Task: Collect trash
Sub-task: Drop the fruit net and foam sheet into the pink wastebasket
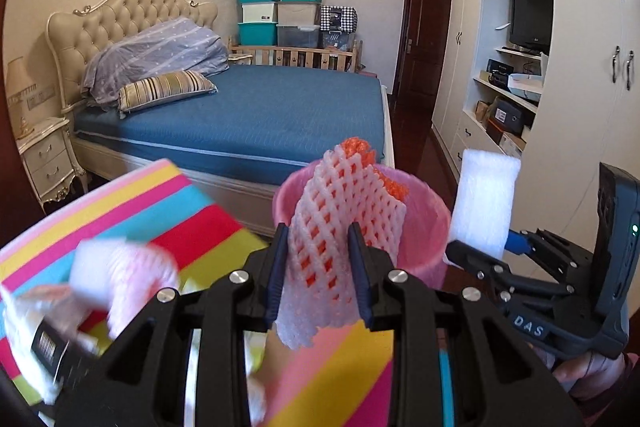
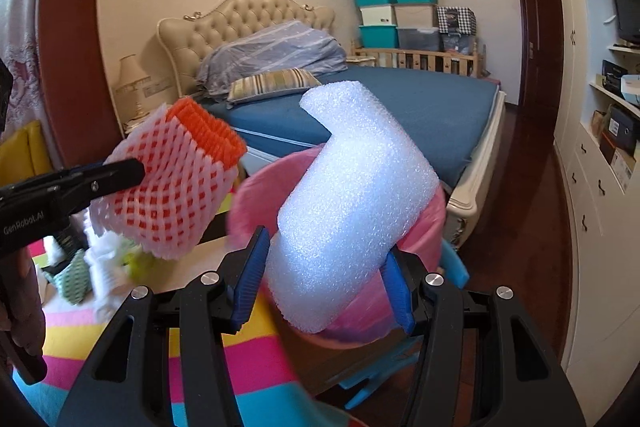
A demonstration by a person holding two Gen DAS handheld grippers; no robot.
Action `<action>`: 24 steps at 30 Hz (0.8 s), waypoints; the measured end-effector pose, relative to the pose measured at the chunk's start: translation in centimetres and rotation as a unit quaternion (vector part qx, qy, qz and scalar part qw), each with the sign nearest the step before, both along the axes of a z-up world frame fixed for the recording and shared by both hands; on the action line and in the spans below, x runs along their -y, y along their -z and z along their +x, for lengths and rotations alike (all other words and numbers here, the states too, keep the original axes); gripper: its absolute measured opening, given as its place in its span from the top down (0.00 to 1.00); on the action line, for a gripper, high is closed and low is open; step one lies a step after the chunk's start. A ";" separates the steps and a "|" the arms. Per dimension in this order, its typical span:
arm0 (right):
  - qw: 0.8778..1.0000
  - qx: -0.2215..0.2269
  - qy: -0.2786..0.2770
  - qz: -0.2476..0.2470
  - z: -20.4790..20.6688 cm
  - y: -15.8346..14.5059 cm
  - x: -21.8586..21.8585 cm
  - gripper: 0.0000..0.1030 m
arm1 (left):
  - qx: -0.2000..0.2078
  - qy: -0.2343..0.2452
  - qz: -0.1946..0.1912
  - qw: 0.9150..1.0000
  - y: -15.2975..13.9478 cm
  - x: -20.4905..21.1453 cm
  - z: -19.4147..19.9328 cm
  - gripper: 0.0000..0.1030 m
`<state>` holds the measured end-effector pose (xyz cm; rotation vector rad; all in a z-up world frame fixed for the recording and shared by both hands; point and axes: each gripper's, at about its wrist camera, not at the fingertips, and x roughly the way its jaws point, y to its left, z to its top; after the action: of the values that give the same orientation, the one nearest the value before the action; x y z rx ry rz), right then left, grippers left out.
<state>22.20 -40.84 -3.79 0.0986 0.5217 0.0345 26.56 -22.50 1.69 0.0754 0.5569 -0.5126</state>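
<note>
My left gripper (image 1: 320, 279) is shut on a white foam net with an orange net inside it (image 1: 340, 227), held just in front of the pink trash bin (image 1: 424, 227). The net also shows in the right wrist view (image 2: 172, 183), left of the bin (image 2: 256, 195). My right gripper (image 2: 324, 287) is shut on a curled white foam sheet (image 2: 352, 211), held over the bin's rim. The sheet (image 1: 484, 203) and the right gripper (image 1: 480, 259) show right of the bin in the left wrist view.
A striped colourful table top (image 1: 140, 211) carries more foam scraps (image 1: 120, 275) at the left. A blue bed (image 1: 260, 119) stands behind the bin. White wardrobes with shelves (image 1: 560, 87) line the right wall. A blue plastic stool (image 2: 452, 267) is beside the bin.
</note>
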 end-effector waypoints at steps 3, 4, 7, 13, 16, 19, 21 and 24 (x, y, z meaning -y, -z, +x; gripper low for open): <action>1.000 -0.007 0.002 0.000 1.9 0.1 1.1 0.49 | -0.011 -0.004 -0.004 1.000 0.0 2.0 2.5 0.71; 1.000 -0.007 0.001 -0.001 2.3 0.1 1.3 0.49 | -0.016 -0.004 -0.007 1.000 0.0 2.4 3.1 0.71; 1.000 -0.008 -0.004 -0.011 3.6 0.4 1.6 0.49 | -0.030 -0.009 -0.017 0.999 0.3 3.6 5.3 0.71; 0.999 -0.006 -0.013 -0.030 5.8 1.2 1.8 0.45 | -0.043 -0.015 -0.030 0.999 0.8 4.6 8.0 0.66; 0.999 -0.010 -0.005 -0.036 6.0 1.9 1.9 0.21 | -0.039 -0.029 -0.030 0.998 1.0 4.7 8.7 0.38; 1.000 -0.006 -0.004 -0.025 5.6 1.8 2.5 0.21 | -0.029 -0.038 -0.029 0.998 1.0 4.2 8.4 0.28; 1.000 0.001 -0.002 -0.027 4.6 1.6 2.7 0.21 | -0.025 -0.044 -0.022 0.998 1.0 3.6 7.9 0.21; 1.000 0.013 -0.003 -0.026 2.9 1.1 2.7 0.20 | -0.009 -0.055 -0.022 0.998 0.9 2.1 6.1 0.10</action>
<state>25.08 -43.57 -4.94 0.0452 0.4973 0.0288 32.67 -24.57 0.76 -0.0018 0.5634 -0.4186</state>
